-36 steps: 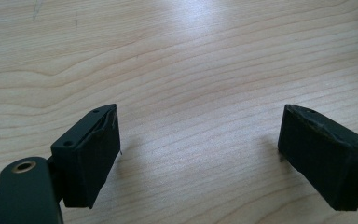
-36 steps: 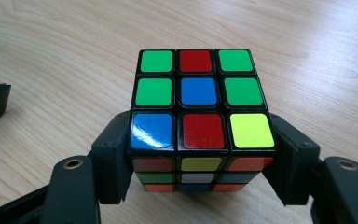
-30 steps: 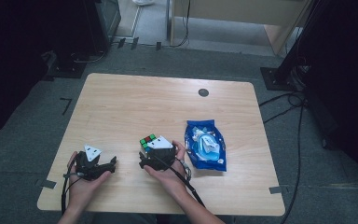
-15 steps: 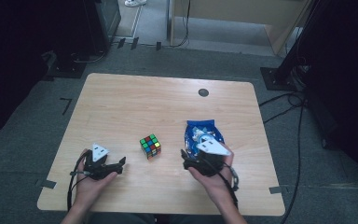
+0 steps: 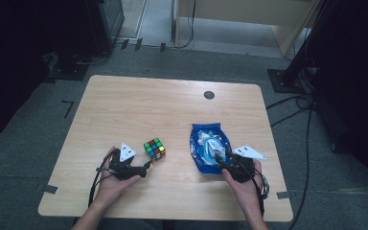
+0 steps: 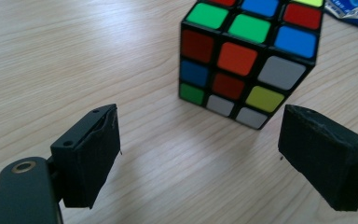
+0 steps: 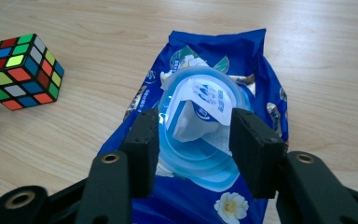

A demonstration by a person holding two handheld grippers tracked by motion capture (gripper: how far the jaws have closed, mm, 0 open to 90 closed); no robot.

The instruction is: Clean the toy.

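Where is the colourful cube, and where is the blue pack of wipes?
cube [image 5: 154,149]: high view, on its top face.
wipes pack [image 7: 233,207]: right gripper view, on the blue wrapper near the flower print.

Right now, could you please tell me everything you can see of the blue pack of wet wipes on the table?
The pack of wet wipes is a soft, glossy blue pouch printed with white flowers and green leaves. It lies flat on the wooden table, right of the puzzle cube. On top sits a clear blue oval lid, with a white sticker tab and a wipe poking up. The right gripper stands over the lid, its jaws on either side of the tab; whether they touch it is unclear.
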